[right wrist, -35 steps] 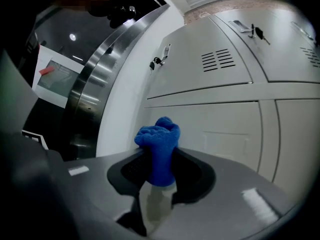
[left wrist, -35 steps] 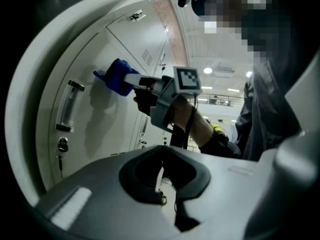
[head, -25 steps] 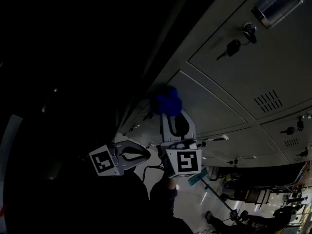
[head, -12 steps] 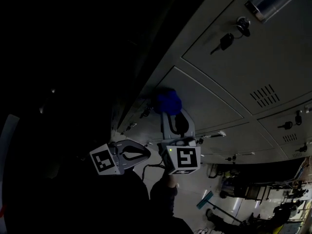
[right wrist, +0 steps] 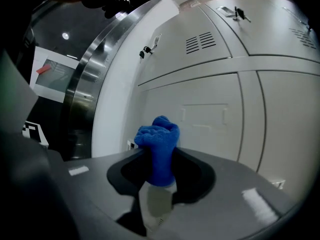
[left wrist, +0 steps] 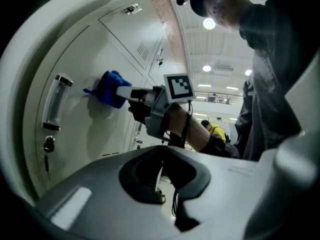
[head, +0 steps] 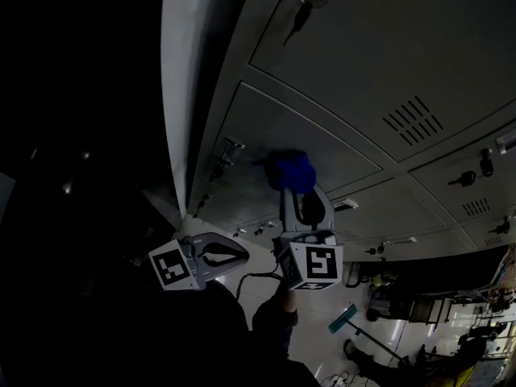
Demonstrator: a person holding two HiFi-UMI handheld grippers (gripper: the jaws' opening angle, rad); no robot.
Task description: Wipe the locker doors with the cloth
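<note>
Dim light in head view. Right hand-held gripper (head: pixel 292 189) is clenched on the blue cloth (head: pixel 289 170), with a bunch of cloth standing out past the jaw tips. Right gripper view confirms it: the cloth (right wrist: pixel 159 146) is pinched between the two jaws of that gripper (right wrist: pixel 160 176), its crumpled top pointing at a pale grey locker door (right wrist: pixel 210 119). In left gripper view the cloth (left wrist: pixel 109 89) looks pressed to the door face (left wrist: pixel 95 129), with a shadow just below it, and the right hand-held gripper (left wrist: pixel 126 92) reaches in from the right. The door being touched (head: pixel 306 131) is one of a bank of doors. The neighbouring door has vent slots (head: pixel 413 113) and a key hanging in its lock (head: pixel 300 13); more keys show on doors farther along (head: pixel 468 178). A clear label holder (left wrist: pixel 52 109) sits on the door in left gripper view, well apart from the cloth. Left hand-held gripper (head: pixel 240 254) hangs low beside the right one, off the lockers, marker cube (head: pixel 173 266) facing the head camera. Its jaws are closed together with nothing between them (left wrist: pixel 160 171). The right gripper's marker cube (head: pixel 316 264) is also in view. Light floor (head: pixel 322 333) lies below, and a person in yellow (left wrist: pixel 216 130) is far off in the background.
</note>
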